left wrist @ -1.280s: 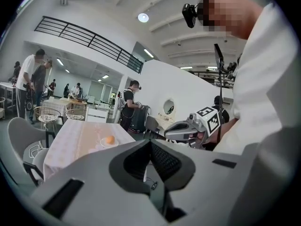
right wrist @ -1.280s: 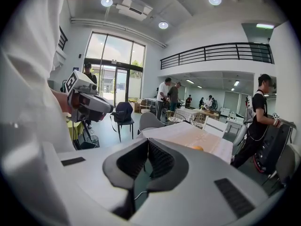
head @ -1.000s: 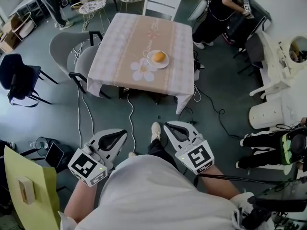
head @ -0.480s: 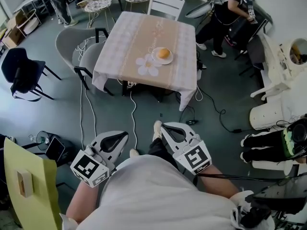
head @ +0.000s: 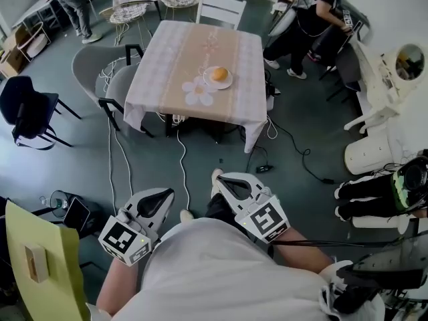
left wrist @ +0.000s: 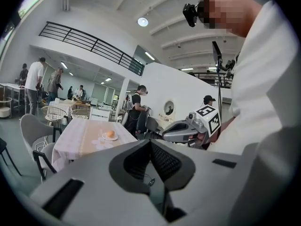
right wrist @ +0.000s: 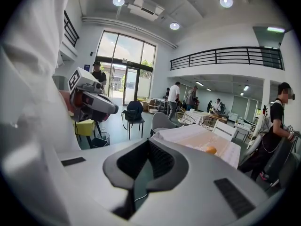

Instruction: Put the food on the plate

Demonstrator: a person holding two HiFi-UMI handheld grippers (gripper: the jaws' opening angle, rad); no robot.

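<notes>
An orange bun [head: 219, 74] lies on a white plate [head: 227, 83] on the table with the pale checked cloth [head: 167, 79], well ahead of me across the floor. The bun [left wrist: 110, 134] [right wrist: 210, 150] also shows small in both gripper views. My left gripper [head: 167, 194] and my right gripper [head: 219, 181] are held close to my body, pointing toward the table, far from the plate. Both are shut with nothing between their jaws.
Grey chairs [head: 100, 72] stand at the table's left and a white chair [head: 221, 9] at its far end. Cables [head: 179, 159] run over the floor between me and the table. A yellow-green chair [head: 37, 259] is at my left. A seated person's legs [head: 364, 199] and other people [head: 314, 12] are at the right.
The view has shifted slightly between frames, so the table and plate sit a little differently in it. Both grippers stay shut near my body, and the right one has edged slightly left and up.
</notes>
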